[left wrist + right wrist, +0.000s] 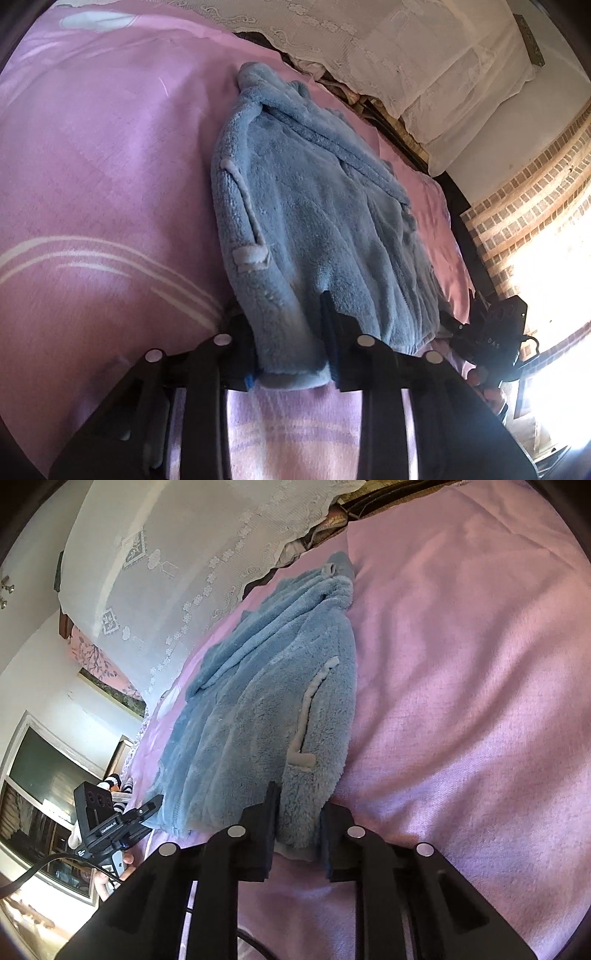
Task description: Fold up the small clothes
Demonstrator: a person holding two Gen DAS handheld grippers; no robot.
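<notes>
A fluffy light blue garment [314, 221] with a pale trim lies lengthwise on the pink bed cover [92, 166]. My left gripper [288, 332] is shut on one near corner of its hem. In the right wrist view the same garment [266, 709] stretches away from me, and my right gripper [297, 819] is shut on the other near corner of the hem. Each gripper shows at the edge of the other's view: the right gripper [495, 332] and the left gripper [110, 819].
White lace-covered pillows [424, 55] lie at the head of the bed. A brick wall and bright window [535, 221] stand on one side; a dark window [44, 775] shows in the right wrist view. Pink cover [461, 664] spreads on both sides of the garment.
</notes>
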